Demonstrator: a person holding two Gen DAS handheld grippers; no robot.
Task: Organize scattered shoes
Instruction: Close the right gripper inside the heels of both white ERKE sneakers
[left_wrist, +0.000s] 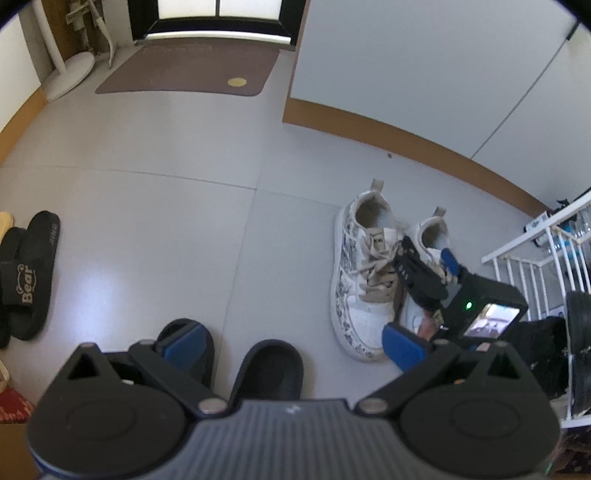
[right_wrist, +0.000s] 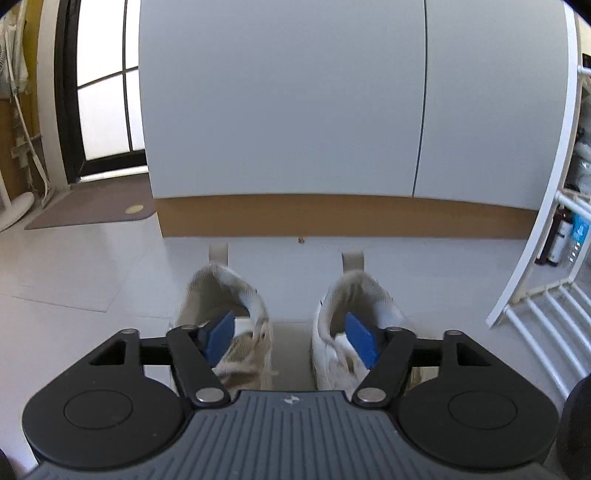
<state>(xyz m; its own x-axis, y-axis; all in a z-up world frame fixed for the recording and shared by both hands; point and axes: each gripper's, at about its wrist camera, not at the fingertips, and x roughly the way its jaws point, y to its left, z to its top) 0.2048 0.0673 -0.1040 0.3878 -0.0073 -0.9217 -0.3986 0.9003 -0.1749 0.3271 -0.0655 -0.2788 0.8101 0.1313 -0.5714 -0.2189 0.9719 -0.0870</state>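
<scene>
A pair of white patterned sneakers stands on the floor with heels toward the cabinet: the left sneaker (right_wrist: 229, 314) and the right sneaker (right_wrist: 354, 306), seen also as a pair (left_wrist: 362, 280) in the left wrist view. My right gripper (right_wrist: 291, 339) (left_wrist: 428, 253) is open, with one blue pad inside each sneaker's mouth and both inner walls between the pads, which stand off them. My left gripper (left_wrist: 291, 343) is open above two black slippers (left_wrist: 269, 369), gripping neither.
Black "Bear" slippers (left_wrist: 29, 280) lie at the left edge. A grey cabinet (right_wrist: 280, 110) with a brown plinth stands just beyond the sneakers. A white rack (right_wrist: 535, 280) is on the right, and a brown doormat (left_wrist: 184, 70) lies by the door.
</scene>
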